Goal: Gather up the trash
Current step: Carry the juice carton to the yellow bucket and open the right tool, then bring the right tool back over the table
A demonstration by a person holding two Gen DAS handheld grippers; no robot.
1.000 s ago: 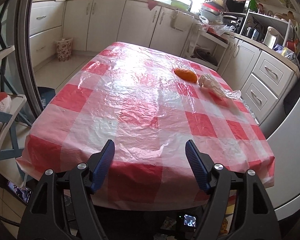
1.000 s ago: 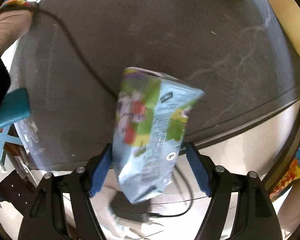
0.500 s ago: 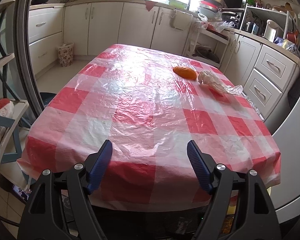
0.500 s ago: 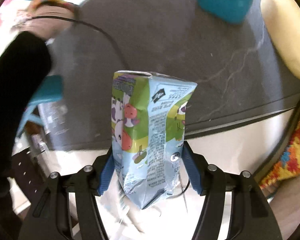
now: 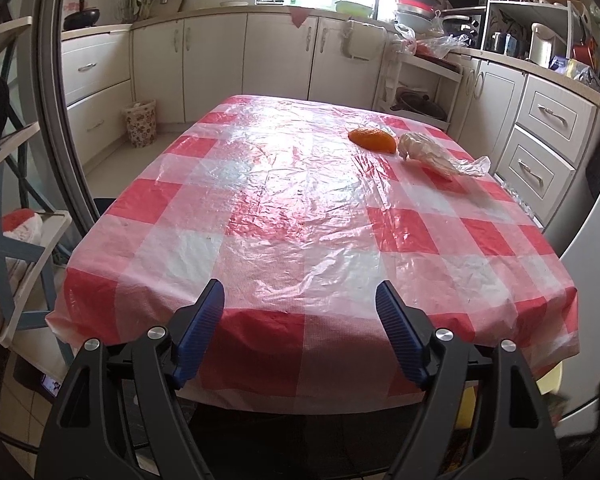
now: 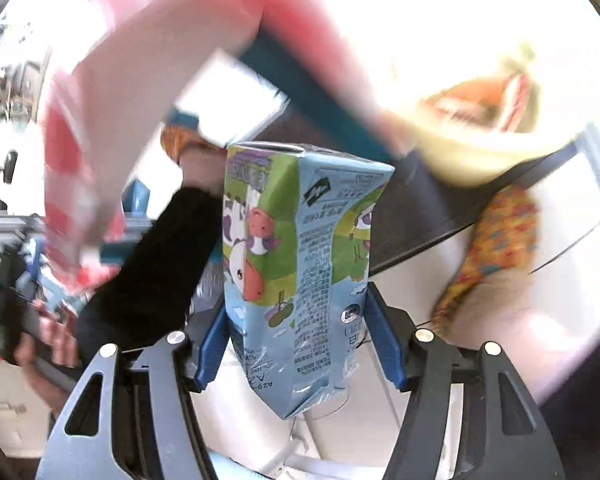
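My right gripper [image 6: 296, 320] is shut on a light-blue drink carton [image 6: 300, 264] with a cartoon print; the blue pads press its two sides and it stands upright between them. In the left wrist view my left gripper [image 5: 300, 300] is open with nothing between its fingers, hovering over the near edge of the table's red-and-white checked cloth [image 5: 300, 208]. Far across the table, at the right, lie an orange peel [image 5: 372, 140] and a crumpled clear plastic bag [image 5: 436, 154], well beyond the left gripper.
Kitchen cabinets [image 5: 228, 60] and a cluttered counter [image 5: 540, 52] ring the table. A small patterned bin [image 5: 141, 122] stands on the floor at the left. A blue-framed chair [image 5: 16, 216] is at the near left. In the blurred right wrist view a black sleeve [image 6: 148, 272] and a pale yellow bowl [image 6: 492, 148] show.
The right gripper closed on the carton and swung up fast from the dark surface; its background is now blurred, with the checked cloth in sight. The left gripper's view shifted slightly back from the table.
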